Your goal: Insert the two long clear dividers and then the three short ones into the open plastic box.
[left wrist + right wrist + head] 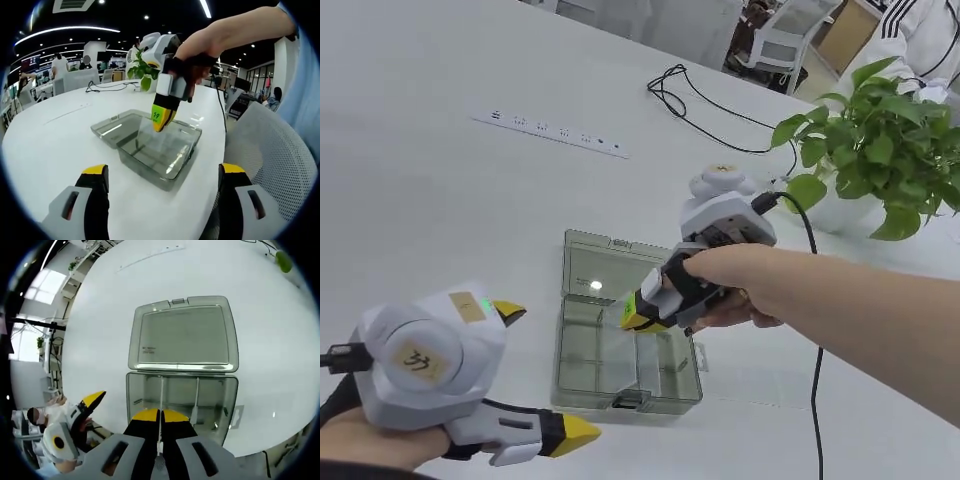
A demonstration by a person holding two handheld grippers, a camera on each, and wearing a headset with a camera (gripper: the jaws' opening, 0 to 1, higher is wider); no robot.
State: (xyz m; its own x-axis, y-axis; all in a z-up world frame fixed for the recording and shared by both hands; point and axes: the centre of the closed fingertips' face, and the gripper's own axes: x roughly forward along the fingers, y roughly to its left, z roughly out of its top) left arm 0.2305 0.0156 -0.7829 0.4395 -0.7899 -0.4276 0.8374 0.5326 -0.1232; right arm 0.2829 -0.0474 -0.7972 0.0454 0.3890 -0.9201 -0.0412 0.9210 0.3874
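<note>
**Head view:** the right gripper hangs over the open box, tips angled toward 7 o'clock into the base. The lid lies flat at the base's 12 o'clock. The left gripper sits at the box's 8 o'clock, apart from it, jaws spread wide and empty. The white table is bare toward 9 and 6 o'clock. A plant and a cable lie toward 2 and 3 o'clock.

**Left gripper view:** its own jaws stand wide at the bottom. The right gripper comes down from 12 o'clock, with a clear pane below its tip inside the box.

**Right gripper view:** the jaws are pinched narrow on the top edge of a clear divider that runs toward the hinge wall at 12 o'clock. I cannot tell whether it is long or short. A second divider stands parallel at its 3 o'clock, apparently seated.

To seat the held pane well, keep it upright and parallel to its neighbour. Feed both ends into the wall slots and press straight down evenly. The box looks light, so the free gripper could steady its front wall. The neighbour is close on one side, so the exit should be straight up, where there is open room
</note>
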